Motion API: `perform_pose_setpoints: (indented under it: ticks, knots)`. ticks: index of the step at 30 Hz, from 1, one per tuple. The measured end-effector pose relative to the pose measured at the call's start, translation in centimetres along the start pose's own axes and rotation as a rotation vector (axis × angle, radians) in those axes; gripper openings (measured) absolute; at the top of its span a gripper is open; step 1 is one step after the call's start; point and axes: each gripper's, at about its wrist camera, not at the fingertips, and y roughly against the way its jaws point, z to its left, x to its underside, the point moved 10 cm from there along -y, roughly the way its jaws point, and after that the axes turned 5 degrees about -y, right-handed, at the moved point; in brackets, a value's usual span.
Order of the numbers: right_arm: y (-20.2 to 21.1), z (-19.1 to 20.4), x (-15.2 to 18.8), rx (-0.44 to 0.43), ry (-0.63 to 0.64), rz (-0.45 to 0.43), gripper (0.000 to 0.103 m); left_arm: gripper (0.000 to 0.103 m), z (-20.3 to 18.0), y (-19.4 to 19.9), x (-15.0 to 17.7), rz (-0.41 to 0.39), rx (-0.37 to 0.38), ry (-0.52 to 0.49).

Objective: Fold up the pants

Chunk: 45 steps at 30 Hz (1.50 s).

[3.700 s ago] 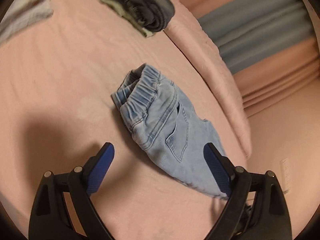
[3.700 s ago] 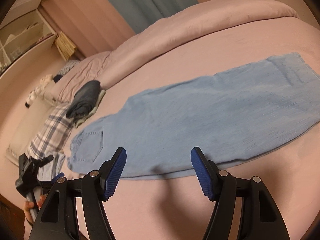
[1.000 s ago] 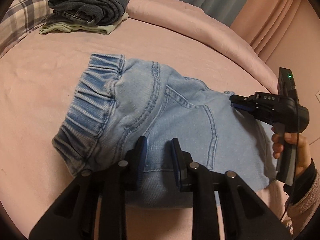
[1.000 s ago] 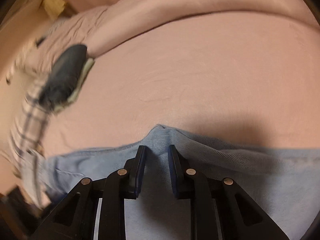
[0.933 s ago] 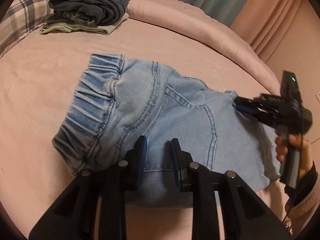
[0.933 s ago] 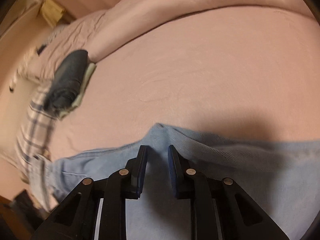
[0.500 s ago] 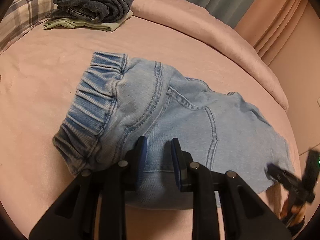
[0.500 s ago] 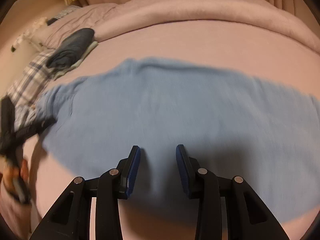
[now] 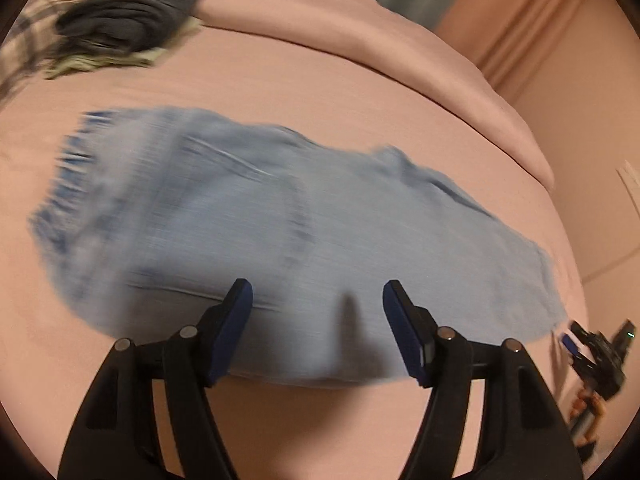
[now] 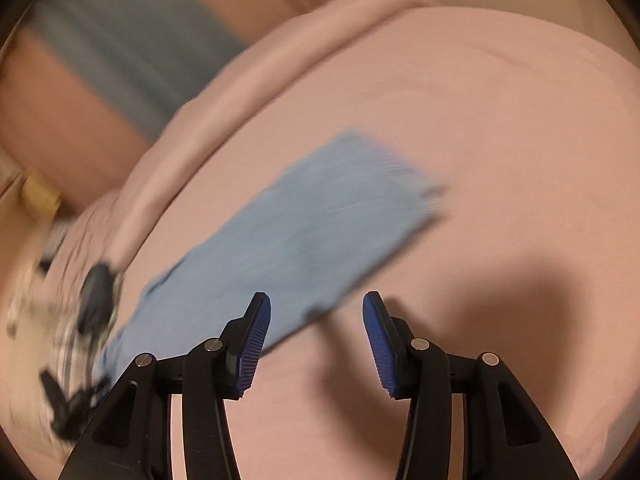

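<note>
The light blue denim pants lie flat on the pink bed, waistband at the left, blurred by motion. My left gripper is open and empty just above their near edge. In the right wrist view the pants stretch away diagonally. My right gripper is open and empty over the bed beside their near edge. It also shows small at the lower right of the left wrist view.
A folded dark garment on a pale green one sits at the bed's far left, by a plaid cloth. A rolled pink duvet runs along the far side. Curtains hang behind. The bed edge is at the right.
Both grippers have let go of the pants and opened. Both have pulled back and are moving, so the views blur. The pants now lie spread flat on the bed.
</note>
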Motion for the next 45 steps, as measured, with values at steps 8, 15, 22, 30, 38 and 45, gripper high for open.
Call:
perform_pose_setpoints:
  ticks: [8, 15, 22, 30, 38, 45]
  knots:
    - [-2.9, -1.7, -3.3, -0.025, -0.1, -0.048, 0.048, 0.068, -8.4, -4.0, 0.5, 0.081, 0.074, -0.109]
    - [-3.5, -2.9, -4.5, 0.06, -0.025, -0.057, 0.015, 0.068, -12.9, -6.8, 0.5, 0.122, 0.11, -0.169]
    - [-0.9, 1.3, -5.9, 0.005, 0.153, -0.127, 0.008, 0.068, -14.2, -8.0, 0.3, 0.145, 0.109, -0.187]
    - [2.2, 6.3, -10.8, -0.126, 0.21, -0.267, 0.008, 0.07, -14.3, -8.0, -0.1, 0.132, 0.115, -0.143]
    - [-5.8, -3.4, -7.0, -0.043, -0.044, -0.037, 0.008, 0.073, -14.5, -8.7, 0.6, 0.156, 0.089, -0.186]
    - [-2.5, -3.5, -8.9, 0.099, -0.016, -0.165, 0.046, 0.073, -14.1, -7.7, 0.0, 0.134, 0.099, -0.172]
